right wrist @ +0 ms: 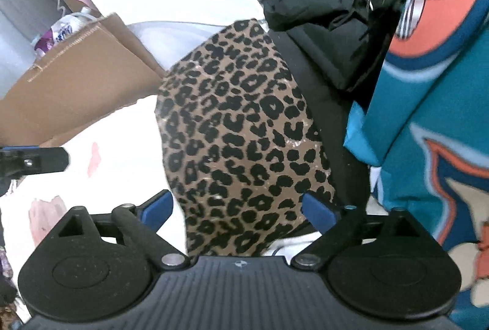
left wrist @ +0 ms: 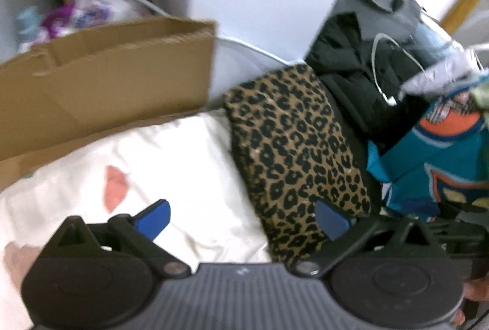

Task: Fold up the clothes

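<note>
Gaping empty, both claws (left wrist: 241,221) (right wrist: 238,212) hide the leopard garment's (right wrist: 241,128) near edge.

open cardboard box (left wrist: 101,76) beside white patterned bedding (left wrist: 171,158)

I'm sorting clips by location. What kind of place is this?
Probably a bedroom at home: a white bedsheet serves as the work surface, with a leopard-print garment lying on it, clothes on a hanger nearby, and a cardboard box of household clutter.
</note>
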The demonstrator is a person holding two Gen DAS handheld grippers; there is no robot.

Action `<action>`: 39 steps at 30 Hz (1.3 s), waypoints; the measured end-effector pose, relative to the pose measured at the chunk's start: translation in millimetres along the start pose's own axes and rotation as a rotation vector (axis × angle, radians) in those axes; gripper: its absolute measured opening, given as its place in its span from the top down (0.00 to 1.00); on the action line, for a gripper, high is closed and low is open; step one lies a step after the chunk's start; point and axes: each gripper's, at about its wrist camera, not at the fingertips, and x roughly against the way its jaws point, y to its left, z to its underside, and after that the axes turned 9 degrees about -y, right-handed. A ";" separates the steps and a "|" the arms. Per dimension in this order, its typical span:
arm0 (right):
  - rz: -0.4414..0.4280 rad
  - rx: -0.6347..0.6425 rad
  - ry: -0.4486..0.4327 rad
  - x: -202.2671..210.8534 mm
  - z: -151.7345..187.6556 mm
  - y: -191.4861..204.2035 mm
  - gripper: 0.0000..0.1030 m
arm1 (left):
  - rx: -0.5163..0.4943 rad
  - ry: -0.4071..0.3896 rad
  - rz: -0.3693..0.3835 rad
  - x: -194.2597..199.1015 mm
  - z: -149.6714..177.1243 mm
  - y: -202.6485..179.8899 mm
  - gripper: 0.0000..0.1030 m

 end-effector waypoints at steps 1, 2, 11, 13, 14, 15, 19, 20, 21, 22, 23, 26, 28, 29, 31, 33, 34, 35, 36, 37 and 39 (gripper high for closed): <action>0.003 0.000 0.006 8.4 -4.7 4.1 0.06 | 0.018 -0.001 -0.011 12.7 -5.6 4.3 0.01; 0.006 0.001 0.010 17.7 -9.5 8.6 0.06 | 0.029 0.001 -0.020 23.5 -10.7 7.5 0.01; 0.034 -0.008 0.035 105.5 -50.2 50.3 0.05 | 0.080 -0.005 -0.079 138.0 -39.3 32.0 0.01; 0.038 0.001 0.045 124.6 -57.6 61.6 0.04 | 0.089 -0.010 -0.092 164.1 -43.3 36.9 0.01; 0.038 0.006 0.047 133.2 -60.7 67.2 0.04 | 0.093 -0.013 -0.098 177.2 -45.3 39.4 0.01; 0.036 0.013 0.047 142.6 -63.9 73.3 0.04 | 0.097 -0.015 -0.104 190.2 -47.3 41.9 0.01; 0.021 0.047 0.055 178.4 -72.7 99.9 0.04 | 0.114 -0.026 -0.128 242.4 -55.3 51.9 0.00; 0.021 0.054 0.055 187.4 -73.8 106.6 0.04 | 0.118 -0.028 -0.134 255.5 -57.3 54.4 0.00; 0.021 0.061 0.054 196.6 -74.4 112.7 0.04 | 0.122 -0.031 -0.140 267.9 -58.6 56.7 0.01; 0.020 0.067 0.054 206.1 -75.2 118.5 0.04 | 0.121 -0.036 -0.144 277.5 -56.6 57.9 0.00; 0.019 0.073 0.050 216.0 -76.0 124.5 0.04 | 0.115 -0.046 -0.148 289.2 -54.5 58.2 0.00; 0.014 0.097 0.020 248.7 -77.5 142.5 0.04 | 0.109 -0.080 -0.159 323.5 -47.8 60.7 0.00; 0.012 0.105 0.001 268.3 -78.2 151.6 0.04 | 0.116 -0.102 -0.162 344.3 -41.3 64.8 0.00; 0.010 0.107 -0.008 278.4 -78.1 156.2 0.04 | 0.118 -0.113 -0.167 353.7 -36.8 66.9 0.00; 0.002 0.112 -0.026 298.9 -76.7 166.0 0.04 | 0.124 -0.127 -0.178 369.8 -26.6 71.6 0.00; -0.013 0.124 -0.043 318.2 -71.5 177.2 0.04 | 0.136 -0.136 -0.184 384.3 -12.9 77.2 0.00; -0.021 0.130 -0.052 327.7 -68.6 182.9 0.04 | 0.142 -0.140 -0.189 391.1 -5.4 79.6 0.00; -0.027 0.136 -0.058 335.8 -65.4 188.2 0.04 | 0.148 -0.144 -0.193 397.7 2.2 82.1 0.00; -0.031 0.141 -0.062 342.4 -61.2 193.1 0.04 | 0.150 -0.150 -0.196 403.6 10.2 84.9 0.00; -0.034 0.148 -0.067 348.8 -56.4 198.1 0.04 | 0.147 -0.157 -0.203 409.5 18.6 85.9 0.01; -0.049 0.163 -0.073 358.4 -45.8 207.7 0.04 | 0.135 -0.171 -0.219 420.8 34.7 88.6 0.00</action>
